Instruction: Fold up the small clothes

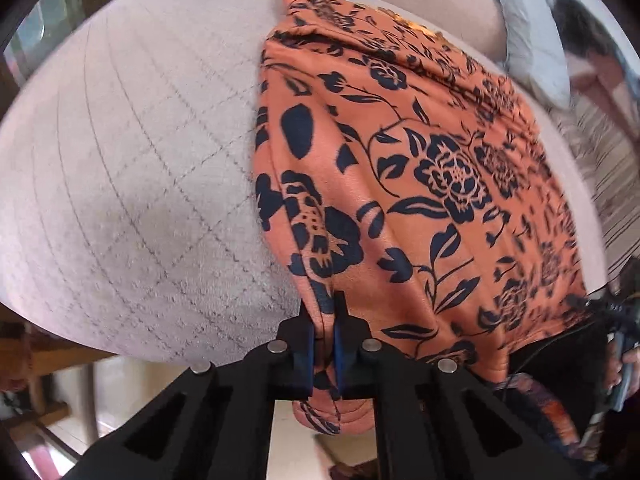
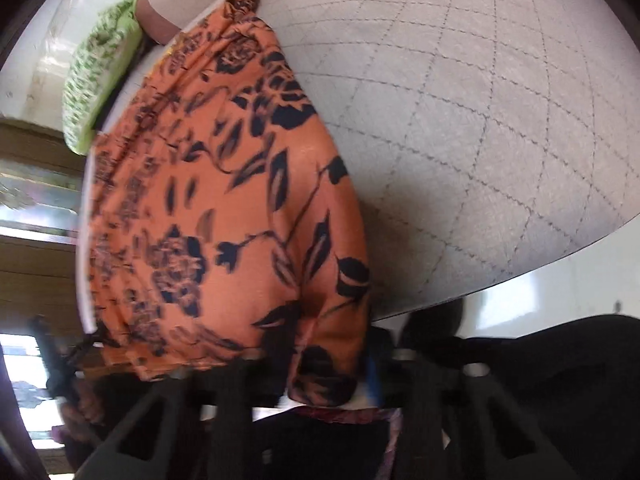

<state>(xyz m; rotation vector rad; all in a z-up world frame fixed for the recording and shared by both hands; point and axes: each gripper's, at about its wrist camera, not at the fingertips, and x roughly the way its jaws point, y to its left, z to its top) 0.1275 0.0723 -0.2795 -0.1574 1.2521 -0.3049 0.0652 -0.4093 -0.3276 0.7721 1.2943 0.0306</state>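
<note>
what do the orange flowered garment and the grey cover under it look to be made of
Orange flowered garment: seemingly a soft, matte woven or knit fabric with a dark navy floral print; it drapes in loose folds and bunches where the left tool pinches it.

Grey cover: likely a quilted textile, matte and slightly nubby, with stitched lines crossing in a diamond grid.

Matt orange floral cloth; quilted grey bedcover.
</note>
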